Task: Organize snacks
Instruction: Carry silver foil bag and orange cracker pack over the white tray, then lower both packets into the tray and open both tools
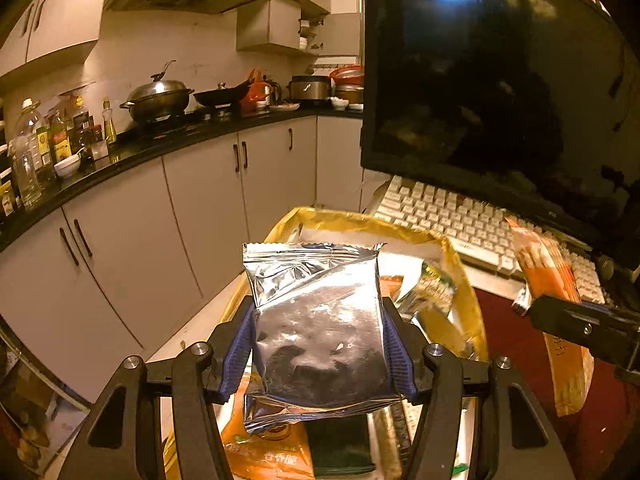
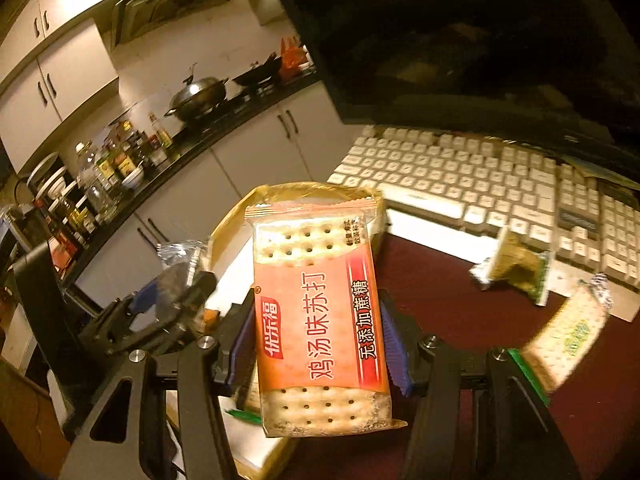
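above the gold-rimmed tray (image 1: 460,256), the left gripper (image 1: 320,344) is pinching a silver foil packet (image 1: 316,320) between its blue pads, the packet standing with its crimped top edge up and its lower seam hanging below the fingers. under it, inside the tray, an orange snack bag (image 1: 260,452) and a dark green packet (image 1: 340,444) are lying side by side, and a small green-and-gold sachet (image 1: 432,288) is showing near the tray's right rim. beside the tray, to the right, the right gripper (image 2: 320,344) is squeezing an orange cracker packet (image 2: 320,320) by its long sides, the red chinese lettering running lengthwise and the pale crackers showing through at both ends. this packet is hanging over the near edge of the tray and the dark red tabletop (image 2: 440,292). further right on that surface, a blurred green-and-gold sachet (image 2: 516,268) and a pale green-printed packet (image 2: 572,332) are lying near a white keyboard (image 2: 460,176). behind the keyboard a dark monitor (image 1: 500,80) is standing, and kitchen cabinets (image 1: 200,188) with a wok (image 1: 158,98) on the counter are filling the background.
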`<state>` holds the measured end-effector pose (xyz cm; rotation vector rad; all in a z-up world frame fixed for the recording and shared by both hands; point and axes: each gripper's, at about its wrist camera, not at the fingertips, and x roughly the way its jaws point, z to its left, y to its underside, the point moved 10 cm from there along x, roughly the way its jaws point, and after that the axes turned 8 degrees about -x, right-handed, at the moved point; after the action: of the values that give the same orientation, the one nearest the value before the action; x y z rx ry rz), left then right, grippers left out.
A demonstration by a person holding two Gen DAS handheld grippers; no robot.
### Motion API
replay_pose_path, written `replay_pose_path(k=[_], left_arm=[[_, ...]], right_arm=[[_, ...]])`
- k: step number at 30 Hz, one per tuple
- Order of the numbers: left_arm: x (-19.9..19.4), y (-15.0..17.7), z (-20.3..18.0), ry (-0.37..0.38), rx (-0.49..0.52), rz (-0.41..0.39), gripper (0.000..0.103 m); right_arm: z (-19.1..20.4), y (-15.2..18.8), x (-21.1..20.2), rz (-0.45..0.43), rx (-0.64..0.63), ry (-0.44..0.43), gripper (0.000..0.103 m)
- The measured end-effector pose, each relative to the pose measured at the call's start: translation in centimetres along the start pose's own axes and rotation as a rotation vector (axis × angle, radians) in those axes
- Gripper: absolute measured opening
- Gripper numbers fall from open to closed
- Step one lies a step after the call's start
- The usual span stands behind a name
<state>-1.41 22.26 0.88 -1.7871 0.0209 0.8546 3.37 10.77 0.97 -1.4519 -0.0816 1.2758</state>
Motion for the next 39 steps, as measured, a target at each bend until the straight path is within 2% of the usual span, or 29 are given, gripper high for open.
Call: replay_pose_path(k=[6,17,39], left_arm=[[0.1,0.4,0.4,-0.033,0.027,-0.015,0.063],[0.3,0.7,0.6,-0.043,0.040,-0.002,0.063],[1.2,1.3,0.8,-0.063,0.053,0.042,0.063]], right_arm=[[1.5,-0.6,2.7,0.040,-0.016,-0.017,0.055],[1.9,-1.3,7.4,0.098,-0.033,0.016,0.055],[2.7,-1.7,9.2,0.113,-0.069,0.024,0.054]])
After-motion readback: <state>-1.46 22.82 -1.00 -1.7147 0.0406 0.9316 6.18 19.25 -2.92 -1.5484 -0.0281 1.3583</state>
